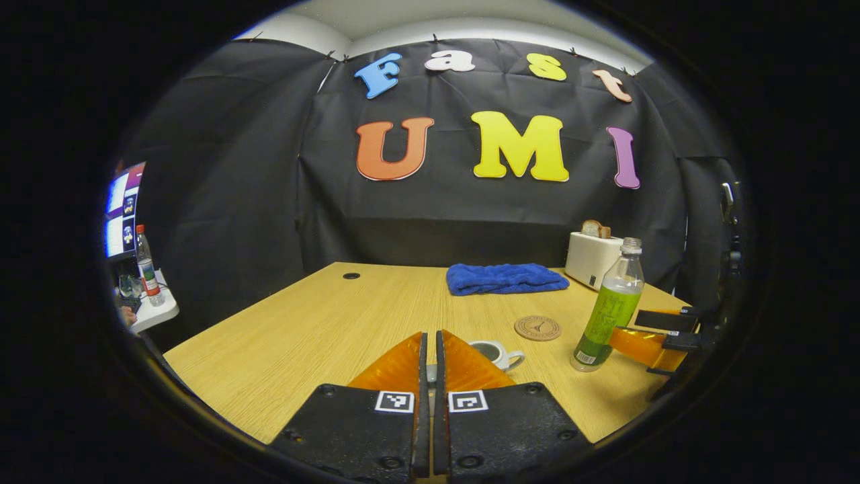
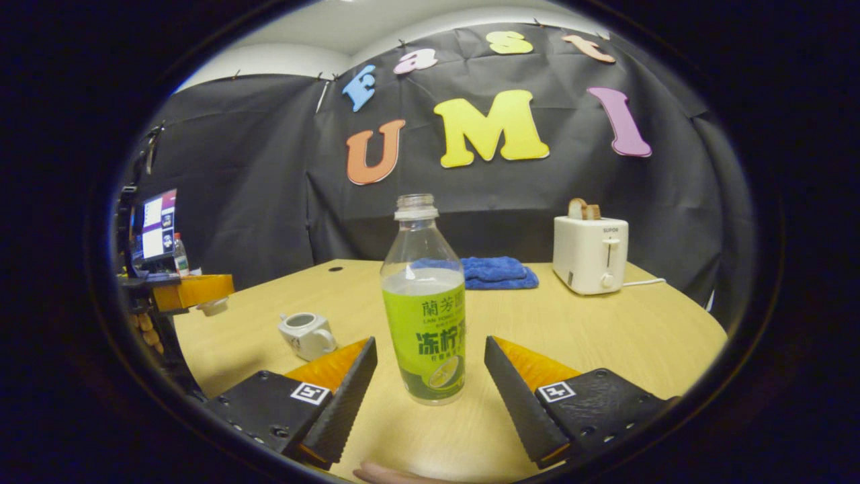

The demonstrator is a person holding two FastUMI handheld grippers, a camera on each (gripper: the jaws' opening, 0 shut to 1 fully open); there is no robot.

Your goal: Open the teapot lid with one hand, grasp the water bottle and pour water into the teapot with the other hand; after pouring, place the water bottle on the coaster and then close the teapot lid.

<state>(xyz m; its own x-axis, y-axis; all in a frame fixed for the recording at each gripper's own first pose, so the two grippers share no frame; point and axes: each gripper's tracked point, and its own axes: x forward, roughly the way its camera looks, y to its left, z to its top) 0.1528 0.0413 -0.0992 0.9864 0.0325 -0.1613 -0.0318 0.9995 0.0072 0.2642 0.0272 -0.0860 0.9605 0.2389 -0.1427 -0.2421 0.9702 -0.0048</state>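
Both tools split the work: the left tool (image 1: 430, 349), fingers together, holds the lid (image 2: 213, 307) clear of the teapot (image 2: 306, 334). The right tool (image 2: 430, 376) is spread wide around the bottle (image 2: 424, 302), untouched, ready to grasp.

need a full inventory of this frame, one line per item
water bottle: 1, clear with green label, uncapped, upright on the table between the right gripper's fingers, not gripped
teapot: 1, white, lid off, on the table left of the bottle
teapot lid: 1, white, seemingly held by the left gripper, above the table
coaster: 1, brown, round, behind the teapot
towel: 1, blue, folded, at the table's far side
toaster: 1, white, bread in its slot, far right
table: 1, light wood
monitor: 1, lit, far left
side bottle: 1, clear, red cap, beside the monitor
left gripper: 1, fingers closed
right gripper: 1, fingers open
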